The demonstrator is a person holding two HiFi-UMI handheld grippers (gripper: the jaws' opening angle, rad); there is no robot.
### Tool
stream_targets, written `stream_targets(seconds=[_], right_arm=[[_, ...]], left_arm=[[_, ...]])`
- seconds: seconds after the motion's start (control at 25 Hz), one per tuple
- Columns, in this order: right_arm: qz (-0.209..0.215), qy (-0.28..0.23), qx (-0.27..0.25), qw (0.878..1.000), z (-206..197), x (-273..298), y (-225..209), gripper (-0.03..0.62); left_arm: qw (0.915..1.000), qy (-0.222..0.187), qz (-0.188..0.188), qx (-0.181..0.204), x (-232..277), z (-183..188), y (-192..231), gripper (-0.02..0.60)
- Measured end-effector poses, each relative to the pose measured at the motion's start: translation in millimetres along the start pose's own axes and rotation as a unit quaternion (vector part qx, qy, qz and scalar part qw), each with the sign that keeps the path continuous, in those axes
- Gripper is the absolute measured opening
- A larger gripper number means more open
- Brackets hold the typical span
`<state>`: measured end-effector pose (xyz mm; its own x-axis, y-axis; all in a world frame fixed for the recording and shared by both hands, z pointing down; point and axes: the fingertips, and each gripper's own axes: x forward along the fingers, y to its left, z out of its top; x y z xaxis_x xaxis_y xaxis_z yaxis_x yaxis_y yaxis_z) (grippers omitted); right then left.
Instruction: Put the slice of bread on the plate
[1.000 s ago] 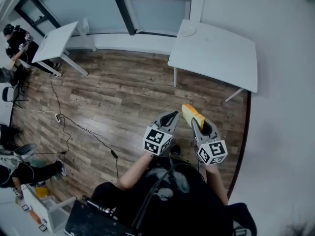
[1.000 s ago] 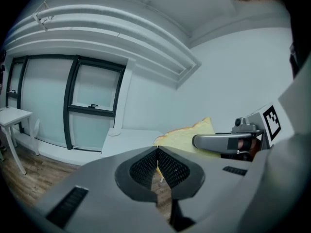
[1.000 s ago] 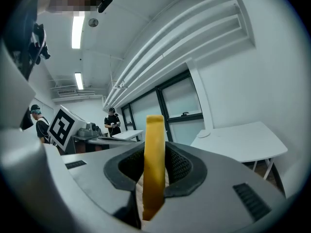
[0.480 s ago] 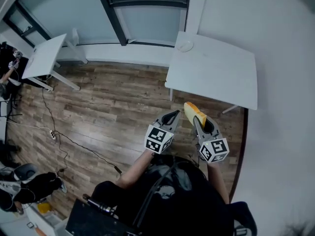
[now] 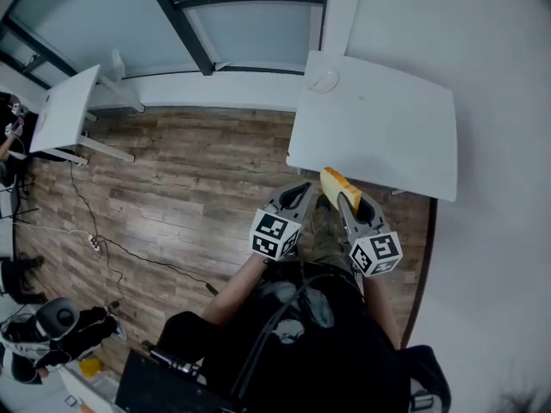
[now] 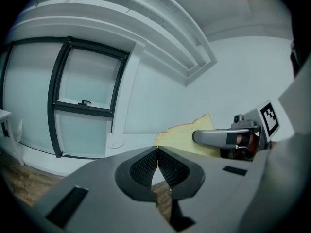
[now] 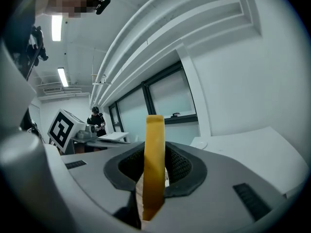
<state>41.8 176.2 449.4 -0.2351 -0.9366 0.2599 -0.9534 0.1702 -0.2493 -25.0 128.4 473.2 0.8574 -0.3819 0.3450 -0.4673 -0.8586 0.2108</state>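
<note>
Right gripper view shows the slice of bread (image 7: 154,144) standing on edge, long axis upright, clamped between the jaws of the right gripper (image 7: 154,168). The left gripper (image 6: 157,154) has its jaws closed and empty. The slice hangs over the near edge of the table (image 5: 387,127), well apart from the plate (image 5: 324,80).

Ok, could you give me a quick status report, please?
Right gripper shut on bread slice. Left gripper shut, empty. Plate on white table, nothing blocking.

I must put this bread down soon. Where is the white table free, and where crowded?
The white table is bare from its near edge across to its right side. Only the plate occupies the far left corner, by the window. Nowhere is crowded.
</note>
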Motion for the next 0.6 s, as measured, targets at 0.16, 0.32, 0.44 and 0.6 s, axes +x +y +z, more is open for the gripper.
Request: stream_targets(seconds=[0.16, 0.32, 0.44, 0.6], right_arm=[[0.017, 0.005, -0.001, 1.000, 17.1, 50.7, -38.8, 0.095], [0.033, 0.015, -0.012, 0.999, 39.4, 95.3, -79.4, 0.095], [0.052, 0.022, -0.011, 0.998, 58.0, 125.4, -108.4, 0.095], [0.079, 0.039, -0.019, 0.996, 69.5, 163.6, -148.8, 0.095]], left_arm=[[0.9999, 0.000, 0.014, -0.005, 46.6, 19.5, 34.6, 0.006], [0.9995, 0.002, 0.030, -0.008, 94.5, 42.3, 65.8, 0.006], [0.9987, 0.005, 0.050, -0.014, 126.3, 60.4, 90.6, 0.006], [0.9973, 0.012, 0.068, -0.025, 169.6, 71.0, 113.8, 0.006]])
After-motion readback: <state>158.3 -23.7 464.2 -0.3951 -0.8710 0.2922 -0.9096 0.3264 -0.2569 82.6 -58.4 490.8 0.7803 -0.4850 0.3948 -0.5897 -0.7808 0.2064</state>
